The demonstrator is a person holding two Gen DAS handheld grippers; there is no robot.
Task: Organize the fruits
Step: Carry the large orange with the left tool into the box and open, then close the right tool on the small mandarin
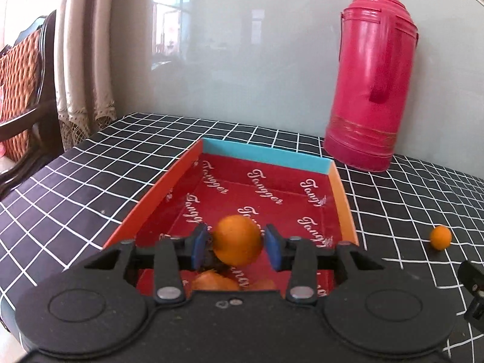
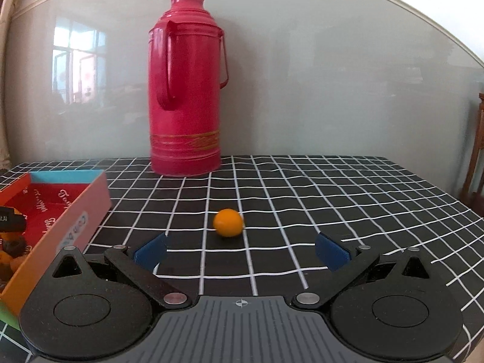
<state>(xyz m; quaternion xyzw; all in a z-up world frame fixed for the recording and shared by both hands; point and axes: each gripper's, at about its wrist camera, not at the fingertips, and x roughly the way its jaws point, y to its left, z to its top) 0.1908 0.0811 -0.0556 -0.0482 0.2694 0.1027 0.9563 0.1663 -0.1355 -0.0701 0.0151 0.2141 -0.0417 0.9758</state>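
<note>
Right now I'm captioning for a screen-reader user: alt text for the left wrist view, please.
The left gripper holds an orange between slightly parted blue pads above a red box containing more oranges. A pink thermos and another orange sit on the checked tablecloth.

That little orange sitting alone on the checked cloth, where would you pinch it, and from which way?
Across its widest middle, coming level from the near side. The loose orange is round with no handle, so only opposite sides of its belly hold. The right gripper faces it already with jaws wide, cloth bare around it. The box and flask stand well clear.
</note>
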